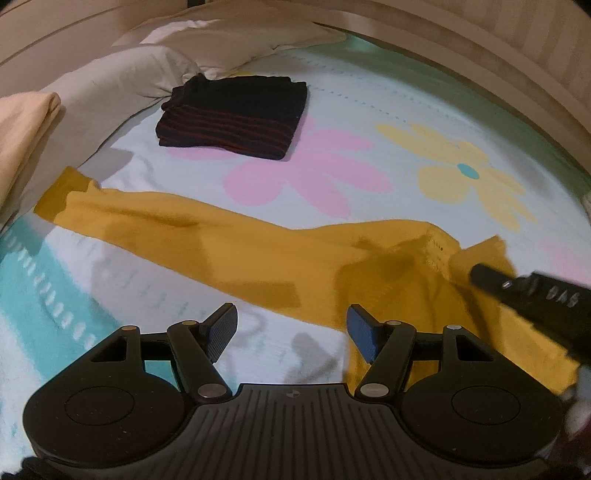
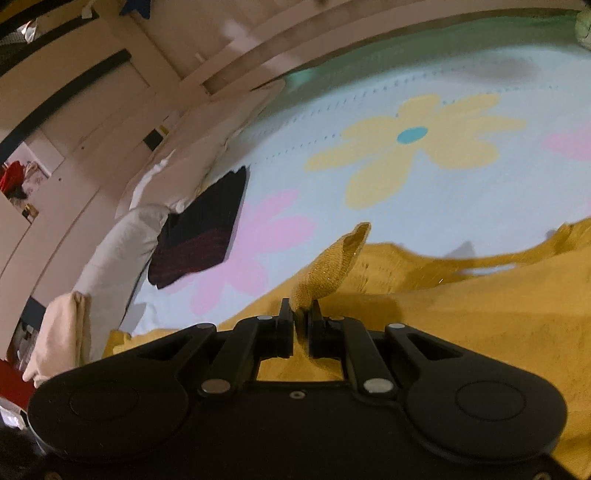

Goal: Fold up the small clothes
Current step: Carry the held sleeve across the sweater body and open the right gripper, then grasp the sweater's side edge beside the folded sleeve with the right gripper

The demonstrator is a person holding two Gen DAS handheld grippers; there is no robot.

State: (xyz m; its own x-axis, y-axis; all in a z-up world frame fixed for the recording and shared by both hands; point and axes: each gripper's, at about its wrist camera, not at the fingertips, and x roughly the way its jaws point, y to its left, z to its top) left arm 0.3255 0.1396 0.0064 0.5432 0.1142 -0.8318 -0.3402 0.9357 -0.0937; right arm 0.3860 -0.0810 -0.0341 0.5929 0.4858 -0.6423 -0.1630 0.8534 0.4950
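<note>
While our left gripper [image 1: 291, 330] hangs just above the bed with its fingers spread wide and nothing between them, our right gripper [image 2: 299, 326] is pinched down on a raised fold of the mustard-yellow garment [image 2: 461, 314], the cloth standing up in a little peak between the narrow fingertips. Closest to us in the left wrist view, the right finger pad [image 1: 360, 332] sits over the edge of the yellow cloth, while the left one is over bare bedsheet [image 1: 369, 107]. Just beyond, the garment [image 1: 258, 251] lies across the sheet, one long sleeve stretched flat toward the left and its body bunched at the right, where we see the right gripper [image 1: 480, 275] reaching in from the side and touching the fabric near a ribbed edge. From the right wrist view the yellow cloth fills the near right part of the bed. Farther off, past a pink flower print [image 1: 306, 173] and a yellow flower print [image 2: 413, 136] on the pale blue sheet, a dark folded garment with red stripes [image 1: 236, 118] lies flat, well apart from the yellow one and just beside the white pillows [image 1: 110, 92]. Behind the pillows we see the beige headboard [image 1: 480, 33], and a peach-coloured cloth [image 1: 22, 125] sits at the far left edge.
</note>
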